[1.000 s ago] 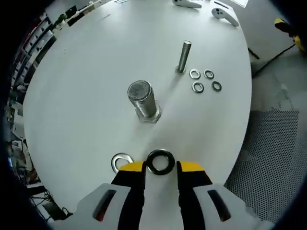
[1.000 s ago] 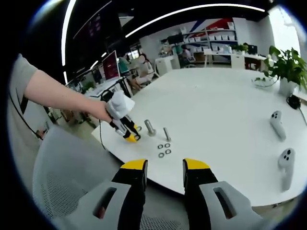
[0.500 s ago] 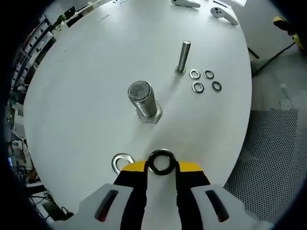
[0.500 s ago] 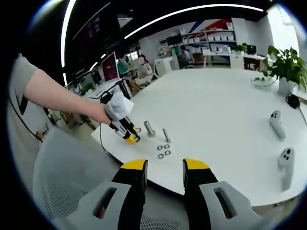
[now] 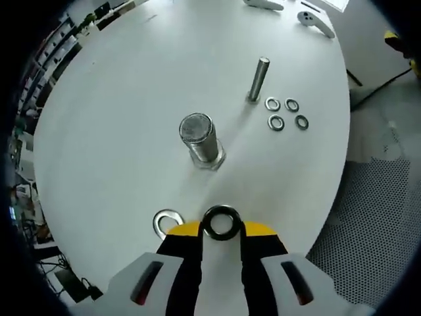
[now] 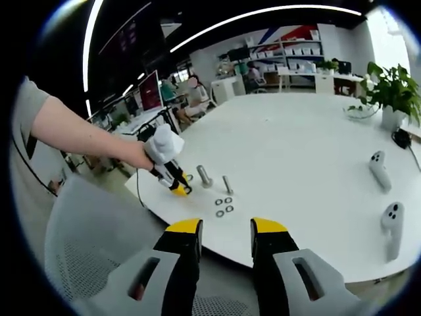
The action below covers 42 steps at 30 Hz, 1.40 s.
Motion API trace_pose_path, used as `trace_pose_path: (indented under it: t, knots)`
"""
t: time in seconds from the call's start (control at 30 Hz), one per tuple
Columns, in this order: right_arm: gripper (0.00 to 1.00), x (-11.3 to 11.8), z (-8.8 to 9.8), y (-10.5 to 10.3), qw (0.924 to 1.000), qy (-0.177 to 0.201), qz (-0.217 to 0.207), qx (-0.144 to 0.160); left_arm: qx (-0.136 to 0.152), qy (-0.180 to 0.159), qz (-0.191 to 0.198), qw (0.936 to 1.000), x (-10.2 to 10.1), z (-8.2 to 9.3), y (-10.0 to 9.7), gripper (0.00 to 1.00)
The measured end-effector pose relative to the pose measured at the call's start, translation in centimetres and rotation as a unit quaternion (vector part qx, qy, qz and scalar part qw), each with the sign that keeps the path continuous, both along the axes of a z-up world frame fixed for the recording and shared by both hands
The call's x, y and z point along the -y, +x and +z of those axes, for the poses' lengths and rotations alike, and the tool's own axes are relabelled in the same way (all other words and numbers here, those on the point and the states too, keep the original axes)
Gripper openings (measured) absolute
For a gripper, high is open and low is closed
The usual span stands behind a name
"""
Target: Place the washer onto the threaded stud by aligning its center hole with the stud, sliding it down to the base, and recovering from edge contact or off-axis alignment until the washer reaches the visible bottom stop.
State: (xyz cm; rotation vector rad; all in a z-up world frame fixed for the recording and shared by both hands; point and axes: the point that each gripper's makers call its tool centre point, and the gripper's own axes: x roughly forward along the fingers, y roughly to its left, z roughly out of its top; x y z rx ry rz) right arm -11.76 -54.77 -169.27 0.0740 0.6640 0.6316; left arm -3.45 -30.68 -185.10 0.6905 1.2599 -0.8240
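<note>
In the left gripper view my left gripper (image 5: 221, 227) is shut on a large dark steel washer (image 5: 221, 222), held above the white table's near edge. Ahead stands a thick threaded stud (image 5: 199, 139) on its hex base, upright. A second large washer (image 5: 166, 222) lies flat on the table just left of my jaws. In the right gripper view my right gripper (image 6: 225, 232) is open with nothing between its fingers, off the table's edge. That view has the left gripper (image 6: 172, 182) held by a person's hand beside the thick stud (image 6: 204, 176).
A thin threaded stud (image 5: 258, 79) stands farther back, with several small washers (image 5: 284, 113) on the table beside it. Two white controllers (image 6: 388, 205) lie on the round white table (image 6: 296, 151). A perforated grey chair back (image 5: 375, 224) is off the table's edge. A potted plant (image 6: 393, 92) is at the far right.
The left gripper has closed in on the large washer and now pinches it. The left view has shifted slightly. The right gripper has stayed still.
</note>
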Motion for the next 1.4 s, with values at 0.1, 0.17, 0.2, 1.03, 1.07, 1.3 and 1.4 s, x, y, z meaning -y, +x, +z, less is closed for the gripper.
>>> trace_pose_path:
  t: [0.1, 0.17, 0.2, 1.03, 1.07, 1.3, 1.4]
  knots:
    - [0.31, 0.0, 0.1, 0.0, 1.0, 0.002, -0.002, 0.001, -0.001, -0.001, -0.002, 1.0, 0.0, 0.0, 0.0, 0.19]
    - [0.31, 0.0, 0.1, 0.0, 1.0, 0.002, -0.001, 0.001, -0.004, 0.0, -0.004, 1.0, -0.1, 0.0, -0.2, 0.19]
    - [0.31, 0.0, 0.1, 0.0, 1.0, 0.002, -0.001, 0.001, -0.005, 0.001, -0.007, 1.0, -0.2, 0.1, -0.3, 0.19]
    - [0.31, 0.0, 0.0, 0.0, 1.0, 0.002, -0.002, -0.002, 0.058, -0.089, -0.007, 0.9943, 1.3, 7.1, 2.0, 0.19]
    - [0.31, 0.0, 0.0, 0.0, 1.0, 0.002, -0.001, -0.002, 0.061, -0.092, -0.01, 0.9938, 1.6, 7.5, 2.2, 0.19]
    - [0.31, 0.0, 0.1, 0.0, 1.0, 0.003, -0.004, -0.001, 0.072, -0.095, -0.029, 0.9924, 3.2, 8.4, 3.4, 0.19]
    - [0.31, 0.1, 0.1, 0.1, 1.0, 0.003, -0.005, -0.001, 0.071, -0.092, -0.033, 0.9927, 3.5, 8.2, 3.8, 0.19]
